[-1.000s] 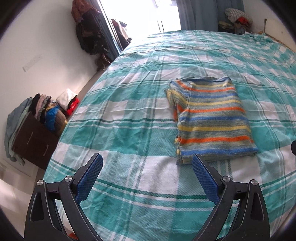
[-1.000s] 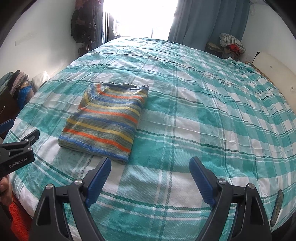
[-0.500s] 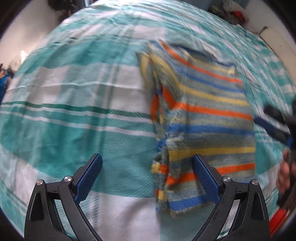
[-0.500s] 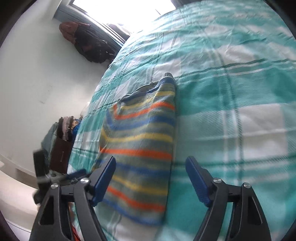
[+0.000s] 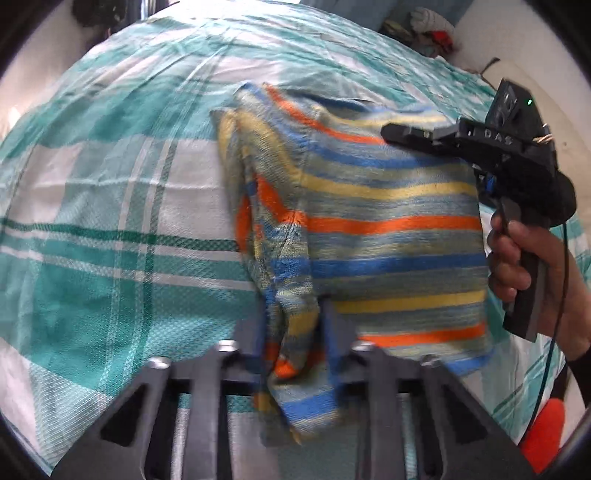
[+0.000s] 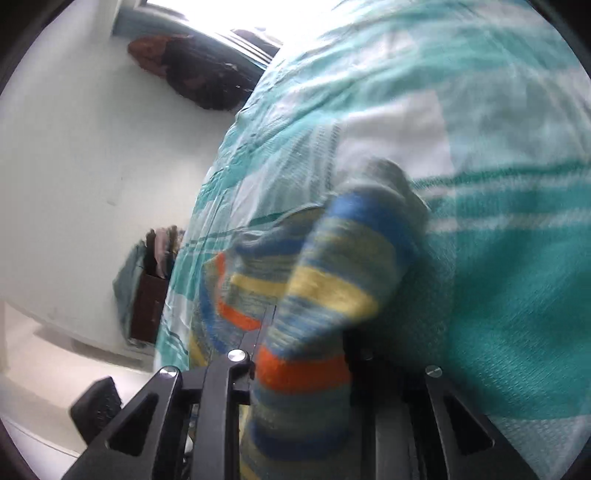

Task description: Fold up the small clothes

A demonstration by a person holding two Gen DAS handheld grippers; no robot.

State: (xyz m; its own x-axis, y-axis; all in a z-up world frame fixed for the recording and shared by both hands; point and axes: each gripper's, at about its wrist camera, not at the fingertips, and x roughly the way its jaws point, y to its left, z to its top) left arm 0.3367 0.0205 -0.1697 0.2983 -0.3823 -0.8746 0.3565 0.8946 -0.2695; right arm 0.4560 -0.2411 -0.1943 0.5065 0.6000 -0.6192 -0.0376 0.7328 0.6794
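Note:
A striped knit sweater (image 5: 388, 236), orange, blue, yellow and grey, lies folded on the teal plaid bed (image 5: 110, 192). My left gripper (image 5: 295, 332) is shut on the sweater's near left edge, cloth bunched between the jaws. My right gripper (image 6: 299, 354) is shut on the sweater's other near corner (image 6: 325, 280), which is lifted and curls over. The right gripper also shows in the left wrist view (image 5: 480, 147), held by a hand at the sweater's right side.
A dark dresser (image 6: 147, 310) piled with clothes stands by the white wall left of the bed. Clothes hang near the bright window (image 6: 199, 74). A pile of clothes (image 5: 428, 29) lies beyond the bed's far end.
Both grippers moved down onto the sweater's near edge and went from open to shut on it. The right corner has lifted off the bed.

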